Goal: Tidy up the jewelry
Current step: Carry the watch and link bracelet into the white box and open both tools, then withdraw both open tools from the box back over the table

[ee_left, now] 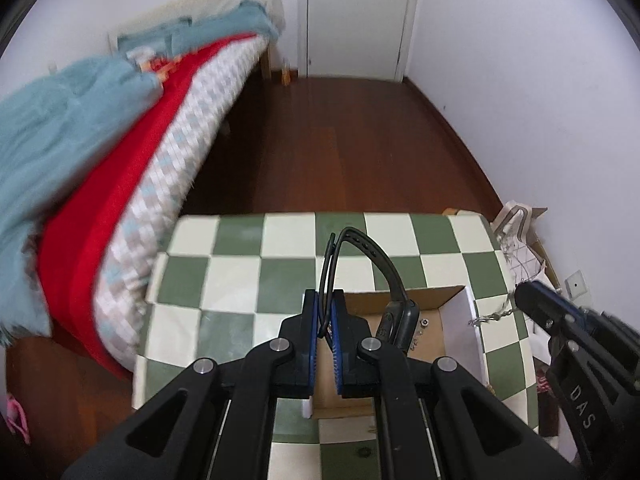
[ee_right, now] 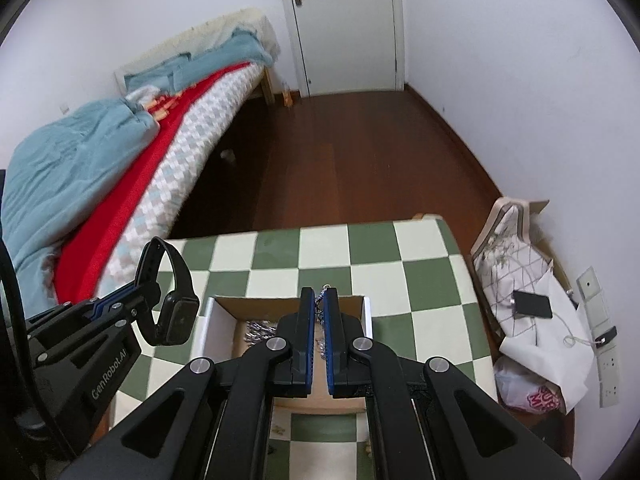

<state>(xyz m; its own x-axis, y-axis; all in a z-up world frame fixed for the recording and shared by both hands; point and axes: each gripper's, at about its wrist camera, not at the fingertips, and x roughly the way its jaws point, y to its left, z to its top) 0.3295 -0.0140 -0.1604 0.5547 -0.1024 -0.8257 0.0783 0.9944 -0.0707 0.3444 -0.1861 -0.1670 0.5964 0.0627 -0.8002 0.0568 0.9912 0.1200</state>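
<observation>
Left wrist view: left gripper (ee_left: pixel 327 308) clamped on the thin strap of a black rubber-banded smartwatch (ee_left: pixel 394 308), strap looping up above the pads, watch body hanging just right of the right finger, over the open shallow cardboard box with white walls (ee_left: pixel 460 320). Small silver pieces (ee_left: pixel 420 326) lying on the box floor beside the watch body, too small to name. Right gripper (ee_left: pixel 520 296) reaching in from the right edge, a thin silvery chain (ee_left: pixel 494 315) dangling from its tip above the green-and-cream checkered tablecloth (ee_left: pixel 240 280).

Right wrist view: right gripper (ee_right: pixel 319 300) pressed together on that silvery chain (ee_right: pixel 322 294), a small ring of it poking out above the pads, links hanging between them toward the box (ee_right: pixel 224 312). More silver jewellery (ee_right: pixel 256 330) already heaped on the box floor, left of the fingers. Left gripper (ee_right: pixel 144 280) at the left, holding the smartwatch (ee_right: pixel 178 314) by its band, just left of the box wall and clear of the cloth.

Judged partly done: some pieces already in the box, two more held aloft above or beside it, neither yet set down. Nothing else loose visible on the cloth, though the near part lies hidden behind the grippers.
</observation>
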